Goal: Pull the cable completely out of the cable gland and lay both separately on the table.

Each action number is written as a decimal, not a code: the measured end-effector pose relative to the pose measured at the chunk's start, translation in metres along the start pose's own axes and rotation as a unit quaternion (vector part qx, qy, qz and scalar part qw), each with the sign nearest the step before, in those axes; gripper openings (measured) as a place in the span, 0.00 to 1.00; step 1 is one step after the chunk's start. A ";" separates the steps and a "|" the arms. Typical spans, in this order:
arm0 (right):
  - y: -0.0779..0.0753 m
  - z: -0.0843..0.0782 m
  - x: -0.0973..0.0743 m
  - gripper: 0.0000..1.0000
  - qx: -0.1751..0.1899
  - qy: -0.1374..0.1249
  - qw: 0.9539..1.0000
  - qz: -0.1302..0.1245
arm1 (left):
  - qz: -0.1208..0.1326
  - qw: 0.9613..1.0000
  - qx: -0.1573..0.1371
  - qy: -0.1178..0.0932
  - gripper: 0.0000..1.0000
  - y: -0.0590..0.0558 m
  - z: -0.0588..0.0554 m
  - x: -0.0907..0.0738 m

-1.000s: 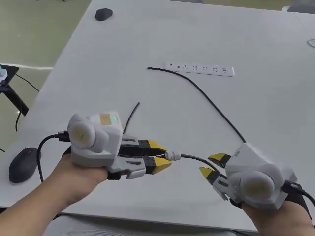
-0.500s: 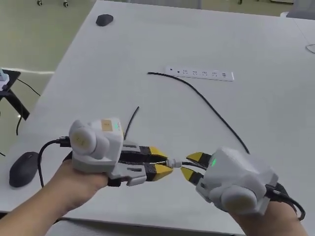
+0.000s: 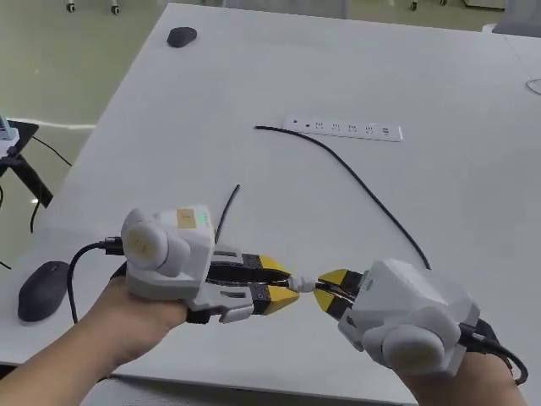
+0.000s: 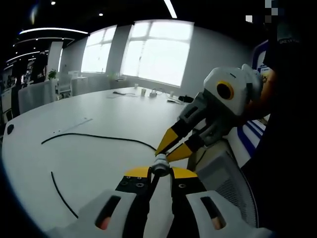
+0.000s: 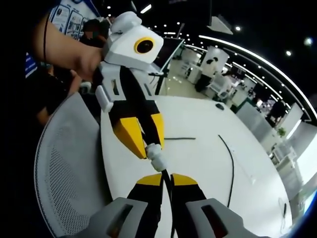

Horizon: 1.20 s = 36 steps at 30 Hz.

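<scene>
Grip matters: with the left gripper (image 3: 286,288) clamped on the gland (image 3: 302,282) and the right gripper (image 3: 326,293) pinching the cable (image 3: 363,188), we should pull straight apart.

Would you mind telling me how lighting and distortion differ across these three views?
Head view: soft, even light, faint shadows on the table, everything sharp. Left gripper view: windows blown out white, fisheye curves the table edge. Right gripper view: dim hall, bright ceiling strips, strong bending, yet the cable gland and cable are crisp.
</scene>
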State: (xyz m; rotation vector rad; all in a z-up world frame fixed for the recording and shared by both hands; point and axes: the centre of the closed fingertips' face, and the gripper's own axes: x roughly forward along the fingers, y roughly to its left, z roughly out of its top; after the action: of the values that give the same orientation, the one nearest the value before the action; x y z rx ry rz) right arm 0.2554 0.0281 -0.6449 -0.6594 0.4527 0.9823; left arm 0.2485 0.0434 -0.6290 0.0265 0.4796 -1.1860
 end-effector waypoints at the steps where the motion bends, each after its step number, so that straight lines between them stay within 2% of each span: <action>1: 0.000 0.000 0.000 0.00 0.003 0.001 1.000 0.000 | 0.000 1.000 0.001 0.000 0.15 0.000 0.000 0.000; 13: 0.001 -0.005 0.001 0.00 0.026 0.003 1.000 0.002 | 0.004 1.000 0.002 0.000 0.15 -0.002 0.000 0.001; 24: -0.012 -0.025 -0.001 0.00 0.066 0.023 0.997 -0.013 | 0.006 1.000 0.000 -0.011 0.14 0.001 0.004 -0.005; 29: -0.016 -0.035 0.000 0.00 0.093 0.032 0.995 -0.021 | 0.006 1.000 0.000 -0.014 0.14 0.002 0.004 -0.005; 34: -0.021 -0.050 0.002 0.00 0.131 0.045 0.990 -0.031 | 0.006 1.000 -0.001 -0.015 0.15 0.003 0.004 -0.004; 36: -0.022 -0.056 0.003 0.00 0.152 0.049 0.987 -0.033 | 0.006 1.000 0.001 -0.015 0.15 0.003 0.004 -0.004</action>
State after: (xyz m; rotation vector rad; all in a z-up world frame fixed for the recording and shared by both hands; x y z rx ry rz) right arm 0.2728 -0.0174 -0.6807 -0.4448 0.6486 0.7985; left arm 0.2513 0.0466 -0.6250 0.0130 0.4523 -1.1724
